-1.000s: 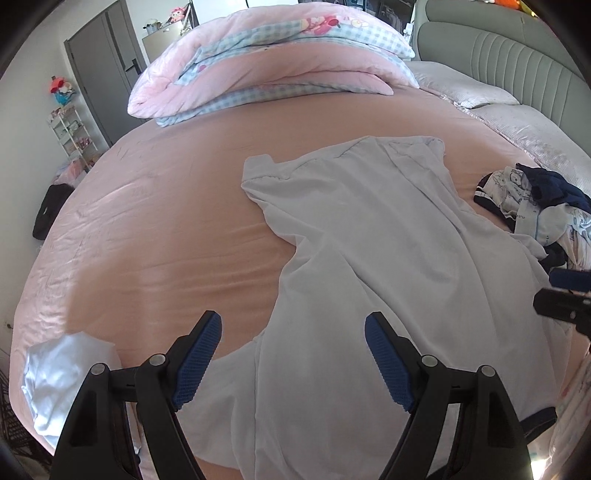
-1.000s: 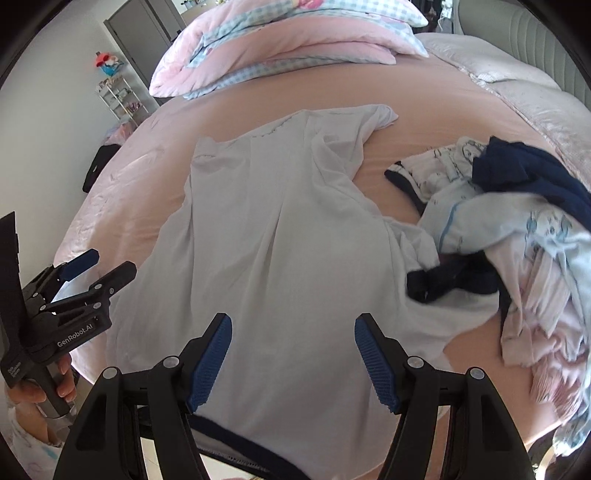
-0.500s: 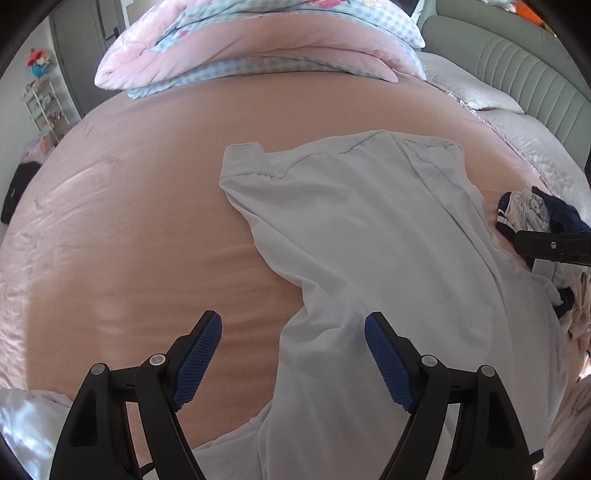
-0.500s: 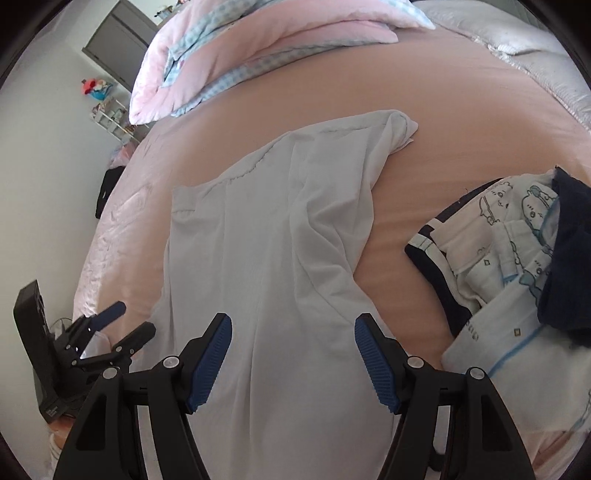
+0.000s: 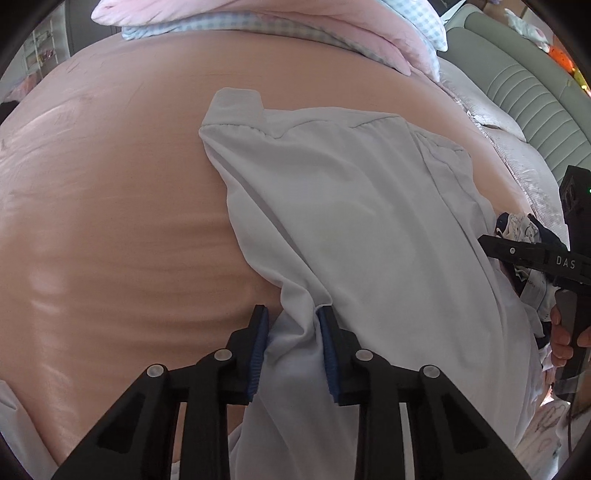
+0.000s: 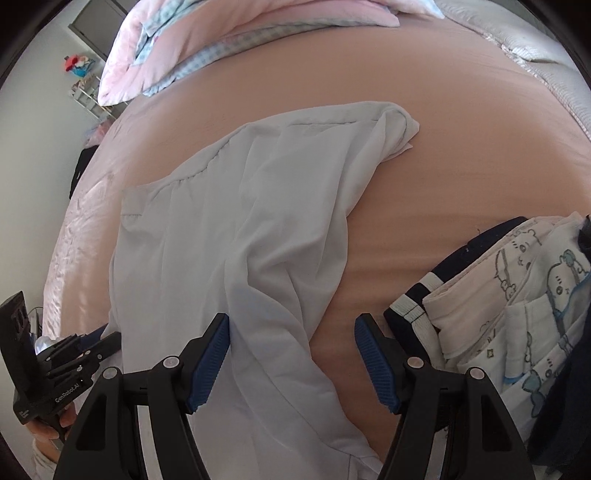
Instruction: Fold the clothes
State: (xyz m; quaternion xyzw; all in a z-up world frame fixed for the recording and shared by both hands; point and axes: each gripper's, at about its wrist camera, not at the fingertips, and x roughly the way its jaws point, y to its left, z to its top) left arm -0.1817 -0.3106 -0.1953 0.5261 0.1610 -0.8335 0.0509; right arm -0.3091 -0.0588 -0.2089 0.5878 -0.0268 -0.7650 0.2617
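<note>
Plainly the white garment [image 5: 362, 221] lies spread over the pink bed [image 5: 110, 221] so that it can be folded there: its gathered neckline and one short sleeve point toward the pile of pink and checked bedding [image 5: 280, 22] at the far end, while its lower part runs down toward the near edge, where both tools can reach a side each. The left gripper [image 5: 291, 332] has come in over the garment's left edge, where the cloth narrows into a bunched fold; its jaws are closing, with that fold between the blue pads, which look to be touching the cloth on both sides, so a pinch seems just about made. The right gripper [image 6: 291, 347] hangs over the opposite edge with its jaws standing wide and nothing clamped; the garment's right edge lies under the left pad and partway across the gap, and bare sheet shows beneath the rest. Both tools tilt steeply down toward the mattress, roughly side by side, a pose that suits taking two matching points on the sides before lifting or drawing the cloth over. A heap of printed and navy clothes [image 6: 517, 302] sits just right of the right gripper, apart from the white garment in that view, presumably waiting its turn.
</note>
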